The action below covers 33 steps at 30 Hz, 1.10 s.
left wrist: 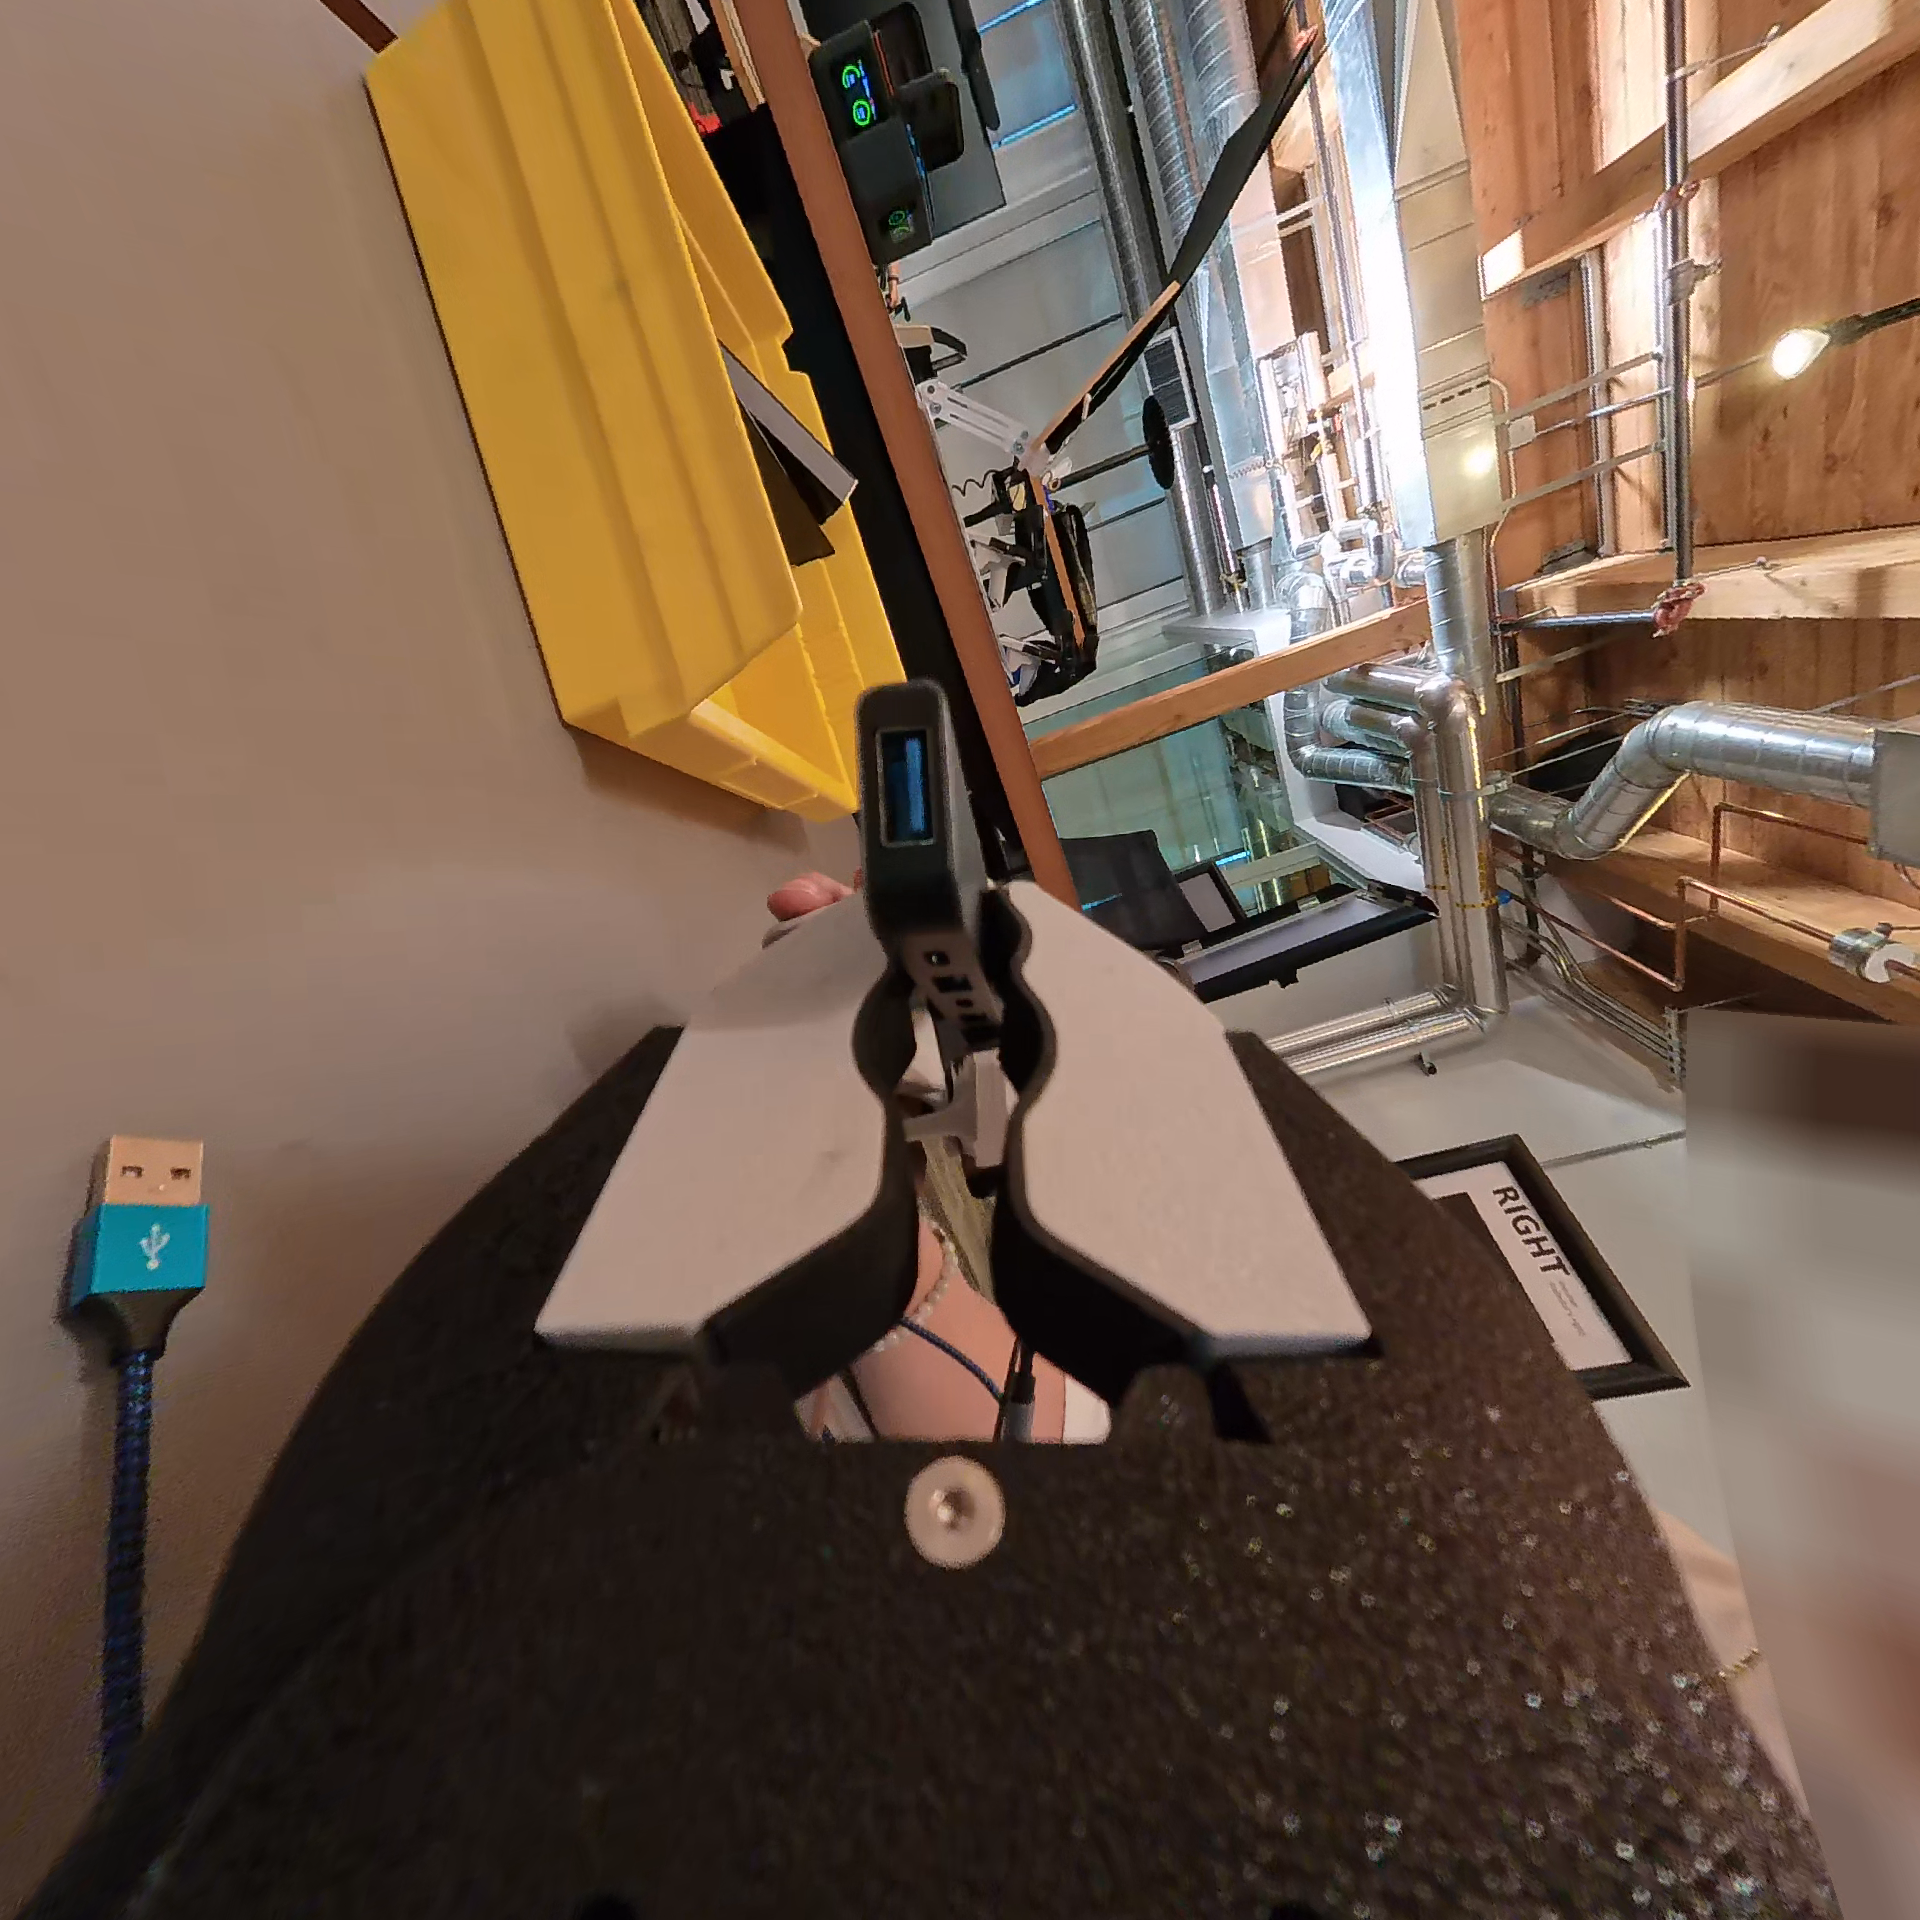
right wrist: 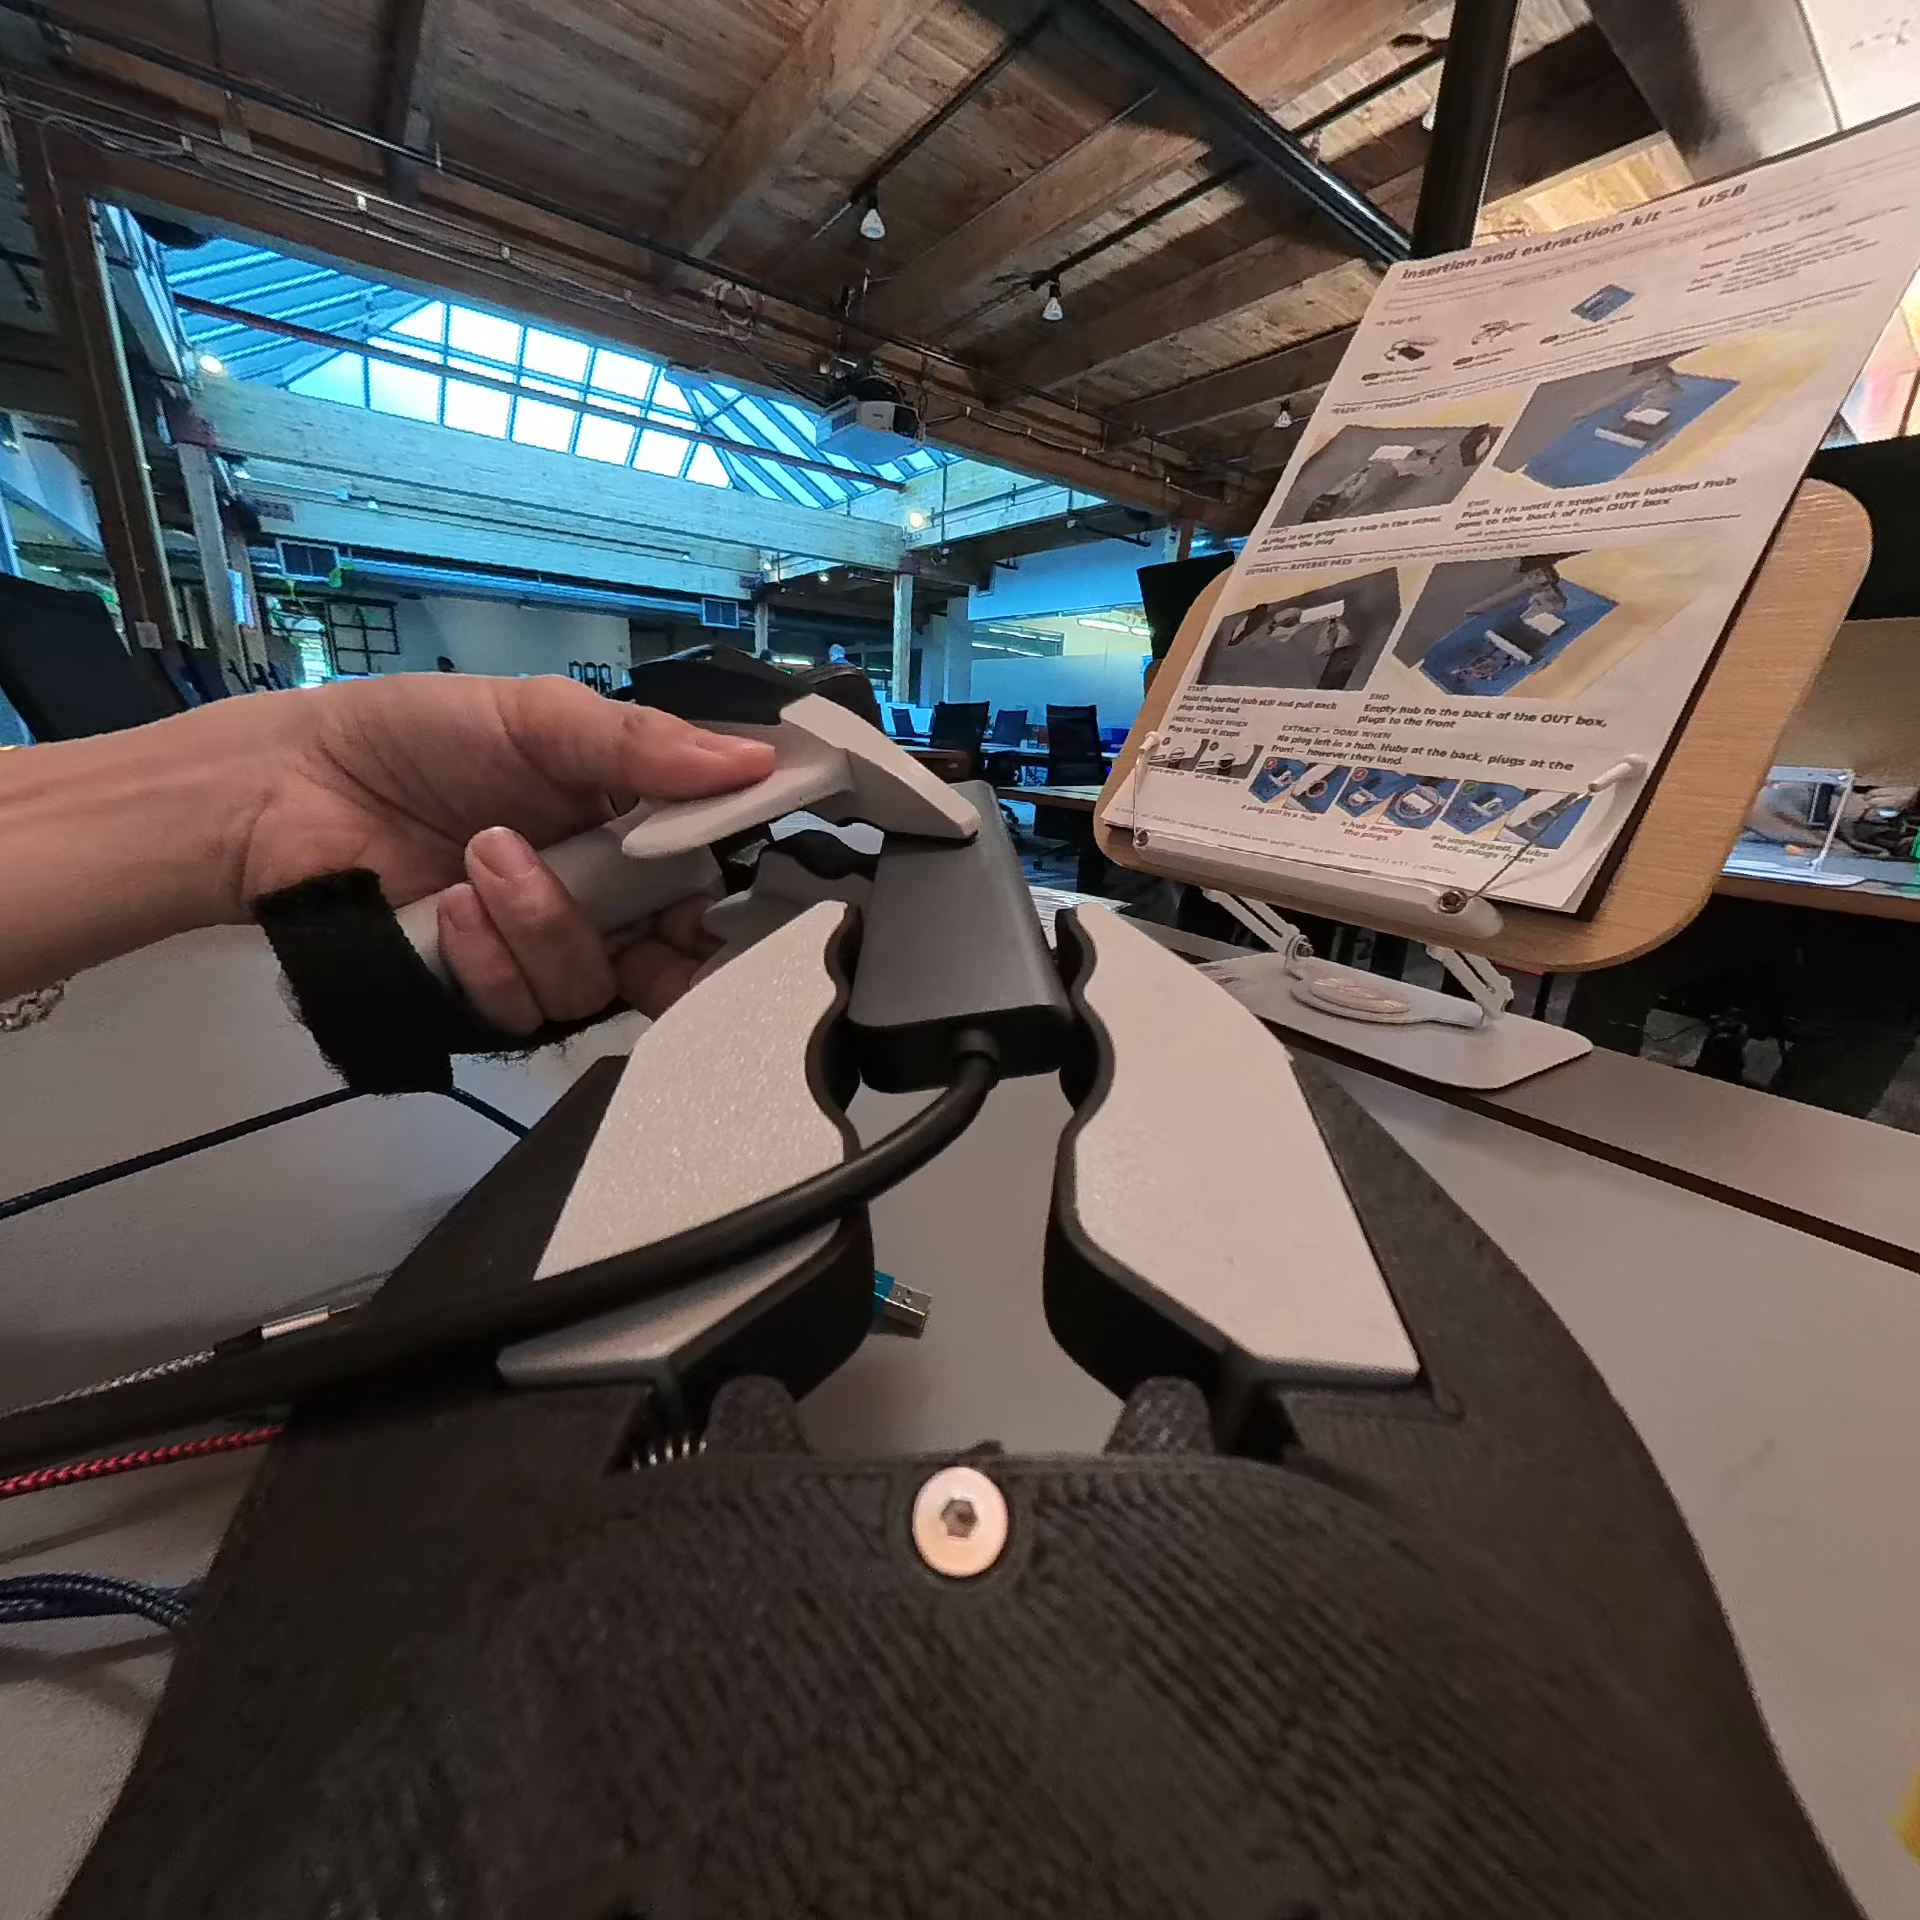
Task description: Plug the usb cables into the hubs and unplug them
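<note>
My left gripper [left wrist: 940, 935] is shut on a dark grey USB hub [left wrist: 914, 790], held in the air with its blue port facing the camera. In the right wrist view the same hub [right wrist: 966, 977] sits between my right gripper's [right wrist: 956, 920] fingertips, which press on both sides of its cable end. Its black cable [right wrist: 727, 1216] runs back over the left finger. The left gripper [right wrist: 914, 831], held by a hand [right wrist: 416, 810], grips the hub's far end. A blue-shelled USB plug [left wrist: 145, 1226] on a dark blue braided cable lies on the table; a blue plug also shows below the right gripper [right wrist: 899, 1304].
A yellow bin [left wrist: 623, 416] stands at the table's far side. An instruction sheet on a wooden stand [right wrist: 1455, 623] stands at the right. A red braided cable [right wrist: 104, 1470] and a blue braided cable [right wrist: 83, 1600] lie on the grey table [right wrist: 1662, 1299] at the left. The tips of both grippers are at nearly the same place.
</note>
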Tool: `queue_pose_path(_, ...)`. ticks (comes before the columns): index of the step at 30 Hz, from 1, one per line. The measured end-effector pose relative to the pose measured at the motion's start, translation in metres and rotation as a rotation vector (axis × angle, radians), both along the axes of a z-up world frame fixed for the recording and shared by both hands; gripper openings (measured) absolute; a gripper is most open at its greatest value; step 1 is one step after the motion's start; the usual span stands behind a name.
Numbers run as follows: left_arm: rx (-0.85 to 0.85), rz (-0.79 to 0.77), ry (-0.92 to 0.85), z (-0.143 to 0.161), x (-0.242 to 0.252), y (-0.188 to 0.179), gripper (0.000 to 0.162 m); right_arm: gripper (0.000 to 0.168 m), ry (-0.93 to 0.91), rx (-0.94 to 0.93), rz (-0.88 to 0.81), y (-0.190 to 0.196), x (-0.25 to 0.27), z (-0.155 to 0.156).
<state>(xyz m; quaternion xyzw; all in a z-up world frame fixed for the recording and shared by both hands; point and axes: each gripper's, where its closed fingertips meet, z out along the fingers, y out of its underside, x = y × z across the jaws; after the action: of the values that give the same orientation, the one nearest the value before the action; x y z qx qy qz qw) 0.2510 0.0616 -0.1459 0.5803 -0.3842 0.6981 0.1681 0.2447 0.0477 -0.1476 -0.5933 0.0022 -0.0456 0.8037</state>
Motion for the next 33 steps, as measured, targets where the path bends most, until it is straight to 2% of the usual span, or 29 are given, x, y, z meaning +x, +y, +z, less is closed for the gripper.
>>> queue_pose_path(9,0.048,-0.006,0.013,-0.0049,-0.003,0.0048,0.011,0.035,-0.037,-0.059,-0.015,0.0059,-0.0038,-0.0055)
queue_pose_path(21,0.139,0.02,-0.027,-0.0054,0.0022,0.0038,0.013,0.035,0.024,-0.07,0.008,0.0056,0.0,-0.0066)
queue_pose_path(33,0.16,0.03,-0.053,-0.0053,0.0057,0.0022,0.014,0.035,0.04,-0.065,-0.016,0.0047,0.0043,-0.0063)
